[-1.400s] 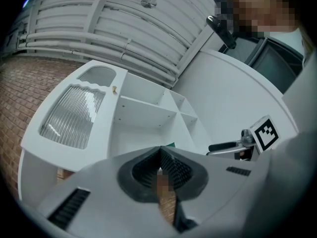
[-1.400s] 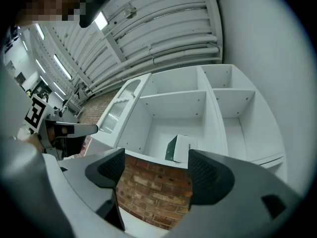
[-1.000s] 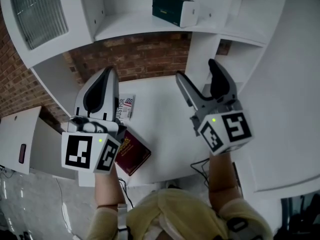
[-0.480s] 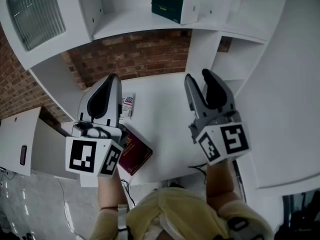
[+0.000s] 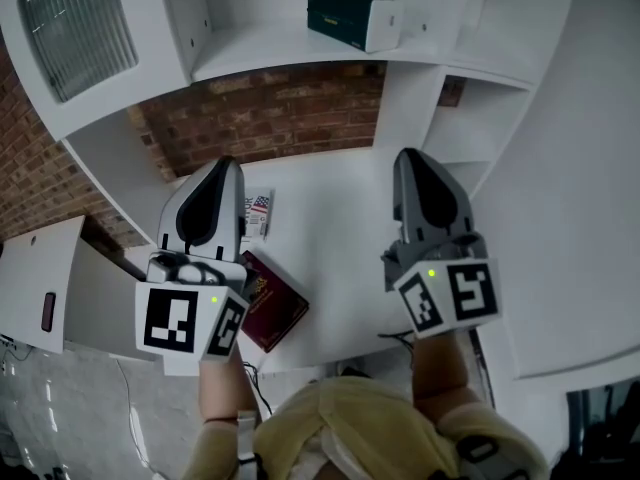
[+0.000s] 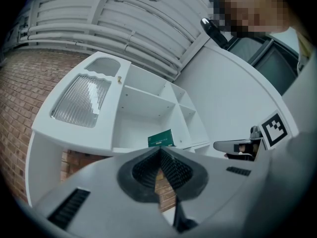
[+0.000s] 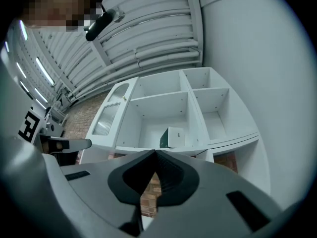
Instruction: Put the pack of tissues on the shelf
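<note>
The pack of tissues (image 5: 355,16), a dark green and white box, stands on the white shelf (image 5: 270,50) above the desk. It also shows in the left gripper view (image 6: 161,139) and the right gripper view (image 7: 173,137). My right gripper (image 5: 412,163) hovers over the desk below the shelf. Its jaws have just been closing and now stand shut with nothing between them (image 7: 155,153). My left gripper (image 5: 222,171) is beside it at the left, also shut and empty (image 6: 159,150). Both point up toward the shelf unit, well short of the pack.
A dark red booklet (image 5: 272,310) and a small printed card (image 5: 256,213) lie on the white desk (image 5: 330,228) by my left gripper. A ribbed glass door (image 5: 75,23) closes the shelf unit's left part. A brick wall (image 5: 270,118) lies behind the desk.
The right gripper's jaws went from wide open to shut, with nothing between them. Both grippers stayed in nearly the same place.
</note>
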The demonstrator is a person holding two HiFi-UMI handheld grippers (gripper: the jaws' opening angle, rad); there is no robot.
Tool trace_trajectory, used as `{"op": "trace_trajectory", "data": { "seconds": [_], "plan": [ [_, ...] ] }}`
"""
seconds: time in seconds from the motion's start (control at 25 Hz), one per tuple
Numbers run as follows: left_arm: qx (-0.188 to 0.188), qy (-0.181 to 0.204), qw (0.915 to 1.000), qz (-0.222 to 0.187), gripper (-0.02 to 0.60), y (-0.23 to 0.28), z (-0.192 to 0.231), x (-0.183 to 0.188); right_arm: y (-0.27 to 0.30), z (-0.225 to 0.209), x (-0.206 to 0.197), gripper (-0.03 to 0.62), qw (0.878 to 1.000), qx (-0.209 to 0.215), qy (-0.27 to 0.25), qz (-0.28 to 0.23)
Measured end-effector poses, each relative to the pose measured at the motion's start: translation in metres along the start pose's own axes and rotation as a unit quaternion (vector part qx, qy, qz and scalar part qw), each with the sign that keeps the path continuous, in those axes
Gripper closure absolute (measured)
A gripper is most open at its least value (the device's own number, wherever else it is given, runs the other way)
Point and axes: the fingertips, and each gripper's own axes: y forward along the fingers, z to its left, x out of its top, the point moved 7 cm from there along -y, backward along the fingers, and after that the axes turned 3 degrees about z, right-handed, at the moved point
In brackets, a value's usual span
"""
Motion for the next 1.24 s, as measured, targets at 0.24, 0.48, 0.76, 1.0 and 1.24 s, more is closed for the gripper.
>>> {"op": "trace_trajectory", "data": {
  "seconds": [0.24, 0.48, 0.76, 1.0, 1.24],
  "plan": [
    [0.007, 0.0, 1.0, 0.004, 0.578, -0.0028, 0.0003, -0.0015, -0.0046, -0.0027, 0.0021, 0.592, 1.0, -0.006, 0.012, -0.006],
    [0.006, 0.0, 1.0, 0.005, 0.578, -0.0021, -0.0018, -0.0012, -0.005, -0.0049, 0.0019, 0.592, 1.0, -0.007, 0.012, -0.001],
    [0.004, 0.009, 0.9999, 0.009, 0.578, -0.0013, -0.0042, -0.0006, -0.0047, -0.0064, 0.0009, 0.592, 1.0, -0.004, 0.015, 0.0],
    [0.002, 0.015, 0.9998, 0.015, 0.578, 0.0014, -0.0052, -0.0011, -0.0029, -0.0088, 0.0015, 0.592, 1.0, -0.003, 0.016, -0.002],
    [-0.002, 0.015, 0.9998, 0.016, 0.578, 0.0008, -0.0026, -0.0009, 0.0003, -0.0069, -0.0008, 0.592, 1.0, 0.006, 0.029, -0.001]
  ]
}}
